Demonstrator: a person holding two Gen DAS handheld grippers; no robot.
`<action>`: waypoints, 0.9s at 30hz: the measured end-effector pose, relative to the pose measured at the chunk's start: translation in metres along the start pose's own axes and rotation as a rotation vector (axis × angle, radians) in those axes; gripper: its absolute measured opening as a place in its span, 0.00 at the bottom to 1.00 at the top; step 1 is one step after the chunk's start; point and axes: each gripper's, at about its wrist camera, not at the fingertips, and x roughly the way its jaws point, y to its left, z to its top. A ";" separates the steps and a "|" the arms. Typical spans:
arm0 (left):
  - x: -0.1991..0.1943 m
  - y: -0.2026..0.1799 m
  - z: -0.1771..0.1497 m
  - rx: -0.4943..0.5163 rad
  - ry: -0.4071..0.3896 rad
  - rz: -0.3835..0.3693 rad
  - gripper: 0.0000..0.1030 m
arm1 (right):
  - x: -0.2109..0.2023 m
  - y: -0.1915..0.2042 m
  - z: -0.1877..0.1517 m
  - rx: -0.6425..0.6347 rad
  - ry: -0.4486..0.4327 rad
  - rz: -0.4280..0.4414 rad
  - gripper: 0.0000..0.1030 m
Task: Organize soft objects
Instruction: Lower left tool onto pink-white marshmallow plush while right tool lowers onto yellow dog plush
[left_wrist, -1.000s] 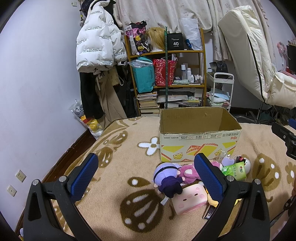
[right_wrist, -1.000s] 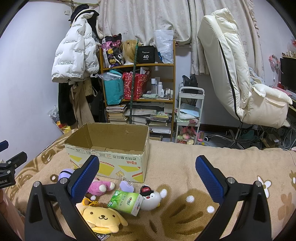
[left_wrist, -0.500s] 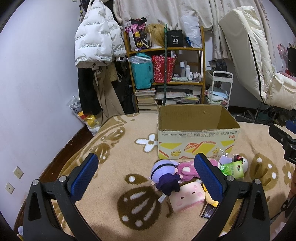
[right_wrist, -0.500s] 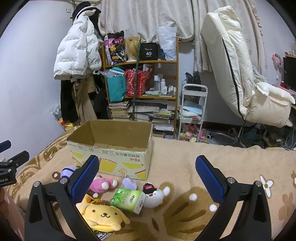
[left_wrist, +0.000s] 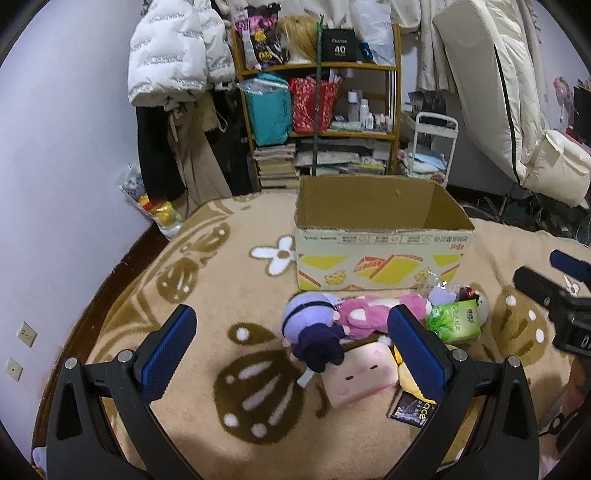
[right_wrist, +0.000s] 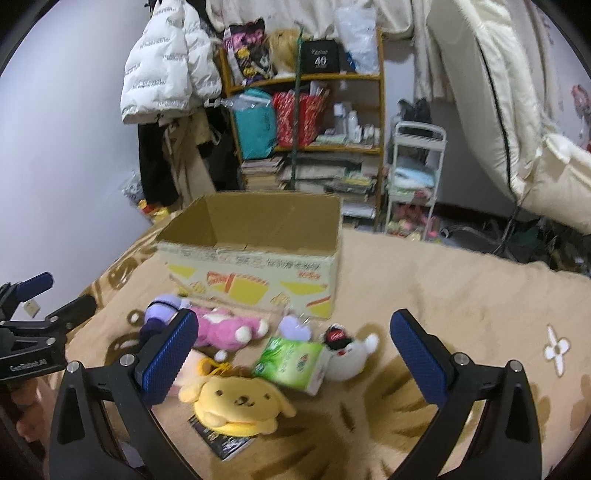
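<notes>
The left gripper (left_wrist: 290, 343) is held low and level, its two black arms reaching forward from the near edge of its own view, the blue-padded fingers (left_wrist: 168, 349) spread wide with nothing between them. The right gripper (right_wrist: 293, 349) has the same pose in its own view: jaws fully parted, blue pads (right_wrist: 419, 356) facing each other across an empty gap. Each tool shows in the other's view: the right one enters at the far right edge of the left view, and the left one at the left edge of the right view, with part of a hand (right_wrist: 27, 413) beneath it.
</notes>
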 end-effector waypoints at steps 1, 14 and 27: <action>0.002 -0.001 0.000 0.005 0.009 0.005 0.99 | 0.002 0.002 -0.002 -0.007 0.011 0.003 1.00; 0.040 -0.011 -0.001 -0.015 0.158 -0.061 0.99 | 0.034 0.019 -0.009 -0.074 0.154 0.008 1.00; 0.083 -0.022 -0.010 -0.003 0.322 -0.114 0.99 | 0.080 0.033 -0.029 -0.153 0.373 0.047 1.00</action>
